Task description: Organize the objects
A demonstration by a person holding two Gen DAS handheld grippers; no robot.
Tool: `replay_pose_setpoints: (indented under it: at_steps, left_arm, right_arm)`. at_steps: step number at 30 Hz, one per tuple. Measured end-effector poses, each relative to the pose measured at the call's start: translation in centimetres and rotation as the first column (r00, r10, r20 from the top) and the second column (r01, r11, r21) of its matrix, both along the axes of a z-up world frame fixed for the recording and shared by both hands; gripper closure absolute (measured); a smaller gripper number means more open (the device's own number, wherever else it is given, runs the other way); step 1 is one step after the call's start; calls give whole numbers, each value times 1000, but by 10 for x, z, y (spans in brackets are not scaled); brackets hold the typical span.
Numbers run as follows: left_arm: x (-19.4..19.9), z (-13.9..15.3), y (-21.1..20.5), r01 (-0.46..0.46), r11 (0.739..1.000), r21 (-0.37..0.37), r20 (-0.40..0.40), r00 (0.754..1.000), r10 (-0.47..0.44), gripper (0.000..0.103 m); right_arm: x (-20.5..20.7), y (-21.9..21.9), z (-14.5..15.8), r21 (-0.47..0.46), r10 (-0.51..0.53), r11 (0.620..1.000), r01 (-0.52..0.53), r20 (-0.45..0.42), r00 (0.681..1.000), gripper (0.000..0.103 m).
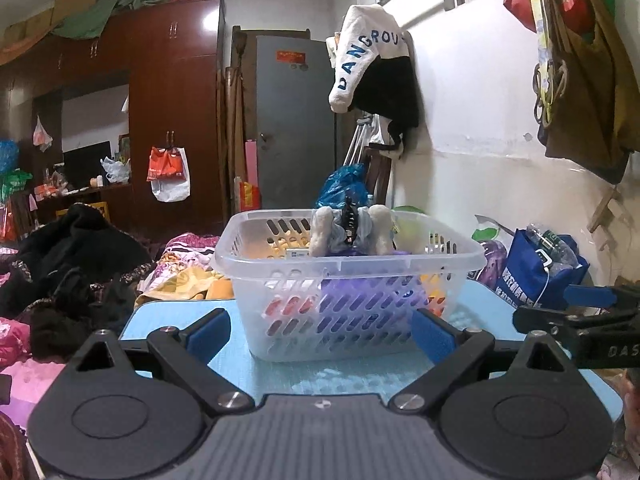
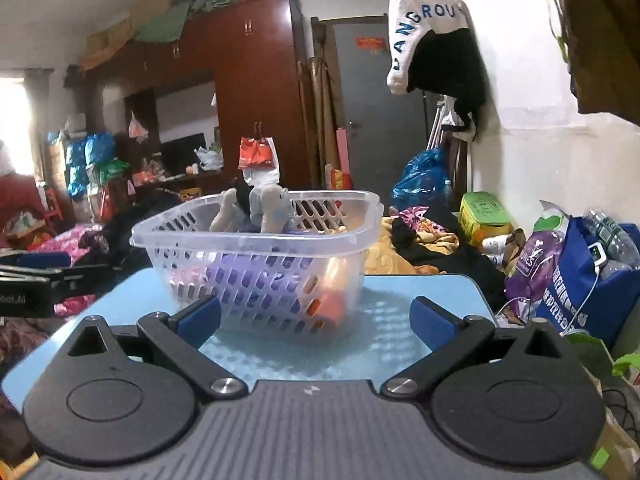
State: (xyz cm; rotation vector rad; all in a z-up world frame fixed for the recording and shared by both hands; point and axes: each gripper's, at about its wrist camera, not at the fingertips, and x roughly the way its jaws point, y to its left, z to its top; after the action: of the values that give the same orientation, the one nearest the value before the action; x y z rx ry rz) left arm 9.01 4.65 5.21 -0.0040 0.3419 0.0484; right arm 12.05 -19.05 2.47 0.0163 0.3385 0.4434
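A clear slotted plastic basket (image 1: pixel 456 258) (image 2: pixel 360 220) stands on a small light-blue table (image 1: pixel 188 312) (image 2: pixel 432 292). Inside it a grey plush toy (image 1: pixel 352 230) (image 2: pixel 264 208) sticks up above the rim, over a purple item (image 1: pixel 360 296) (image 2: pixel 248 276) and orange things (image 2: pixel 336 300). My left gripper (image 1: pixel 322 332) is open just in front of the basket, nothing between its blue pads. My right gripper (image 2: pixel 316 318) is open too, near the basket's front right corner. The right gripper's body (image 1: pixel 580 320) shows at the edge of the left wrist view.
A bed with heaped dark clothes (image 1: pixel 72 264) and patterned bedding lies left of the table. Blue and purple bags (image 2: pixel 592 276) sit to the right by the white wall. A dark red wardrobe (image 1: pixel 176 112) and a grey door (image 1: pixel 296 120) stand behind. Garments hang on the wall (image 1: pixel 372 64).
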Motion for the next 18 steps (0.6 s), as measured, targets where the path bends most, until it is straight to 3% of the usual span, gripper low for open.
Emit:
replay_pose_setpoints:
  at_steps: [18]
  left_arm:
    - [5, -6, -7, 15, 1000, -9, -21, 1000, -15, 5]
  right_arm:
    - [1, -8, -6, 34, 8, 999, -7, -24, 1000, 0]
